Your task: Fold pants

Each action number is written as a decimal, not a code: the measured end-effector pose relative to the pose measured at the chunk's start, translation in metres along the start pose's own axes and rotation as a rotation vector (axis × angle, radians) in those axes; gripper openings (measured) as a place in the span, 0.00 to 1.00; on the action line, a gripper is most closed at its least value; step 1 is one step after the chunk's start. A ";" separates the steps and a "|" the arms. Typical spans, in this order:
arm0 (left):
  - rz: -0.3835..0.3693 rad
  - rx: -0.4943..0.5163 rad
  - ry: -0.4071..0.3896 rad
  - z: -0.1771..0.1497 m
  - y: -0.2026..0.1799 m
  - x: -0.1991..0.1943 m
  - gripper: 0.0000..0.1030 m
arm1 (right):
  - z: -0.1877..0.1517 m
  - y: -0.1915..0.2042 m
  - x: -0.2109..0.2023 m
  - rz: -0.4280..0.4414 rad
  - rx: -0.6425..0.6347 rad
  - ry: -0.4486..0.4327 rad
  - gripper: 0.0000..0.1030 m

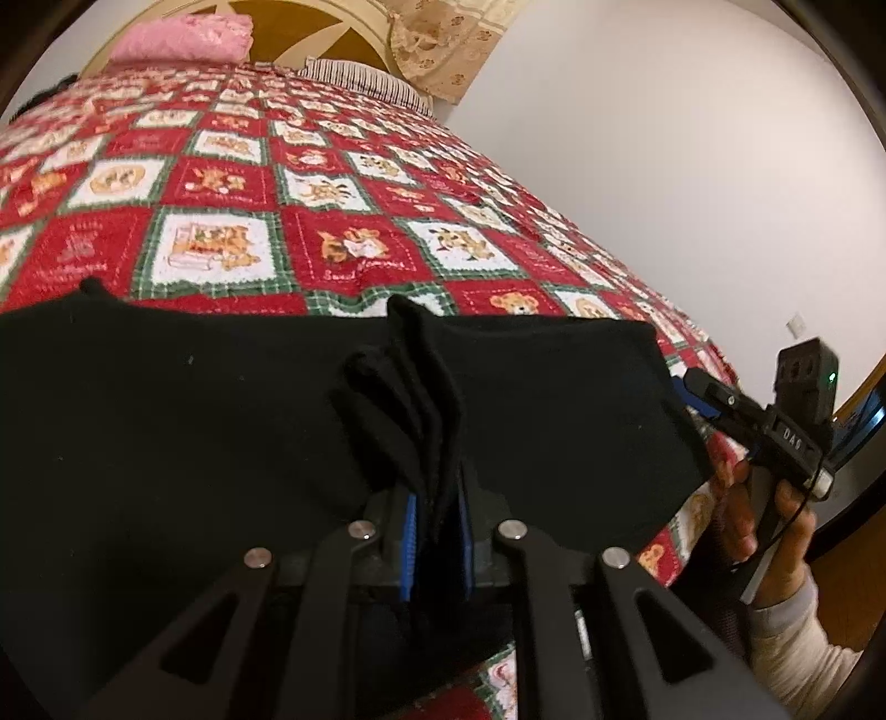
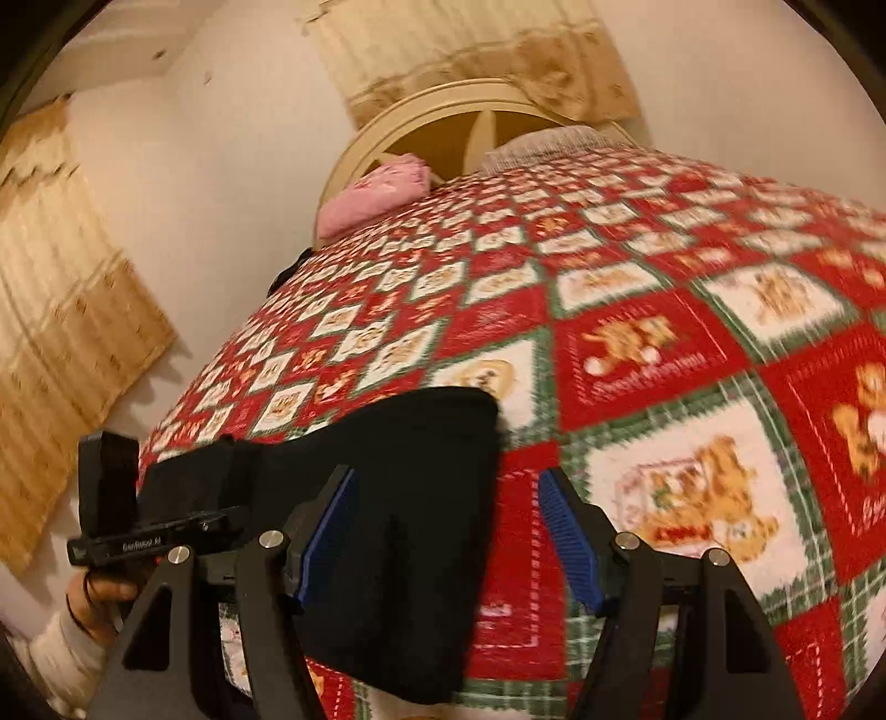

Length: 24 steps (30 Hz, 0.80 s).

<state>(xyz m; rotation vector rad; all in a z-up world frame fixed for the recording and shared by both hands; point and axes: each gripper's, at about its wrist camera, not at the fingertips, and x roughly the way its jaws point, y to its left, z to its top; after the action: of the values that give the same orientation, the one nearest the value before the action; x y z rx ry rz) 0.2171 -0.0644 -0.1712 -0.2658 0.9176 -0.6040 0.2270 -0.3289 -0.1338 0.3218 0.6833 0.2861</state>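
Note:
Black pants lie folded on the near edge of the bed. My left gripper is shut on a bunched fold of the pants, with cloth standing up between its blue pads. In the right wrist view the pants lie as a black slab, partly between my right gripper's fingers. My right gripper is open, its blue pads spread wide over the pants' right edge and the quilt. The right gripper also shows at the right of the left wrist view.
The bed carries a red, white and green teddy-bear quilt. A pink pillow and a striped pillow lie by the headboard. A white wall runs along the bed's right side. A tan curtain hangs left.

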 end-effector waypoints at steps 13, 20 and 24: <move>0.067 0.027 0.001 0.002 -0.004 -0.005 0.32 | -0.039 0.073 0.020 0.091 -0.301 0.155 0.62; 0.089 0.056 -0.009 -0.002 -0.007 -0.017 0.55 | -0.031 0.079 0.009 0.084 -0.311 0.140 0.62; 0.126 0.074 -0.040 -0.002 -0.006 -0.027 0.70 | -0.020 0.100 0.009 0.119 -0.322 0.104 0.62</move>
<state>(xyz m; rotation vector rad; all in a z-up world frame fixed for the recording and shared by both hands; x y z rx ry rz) 0.2006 -0.0528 -0.1518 -0.1517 0.8650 -0.5130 0.2053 -0.2311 -0.1152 0.0402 0.7087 0.5219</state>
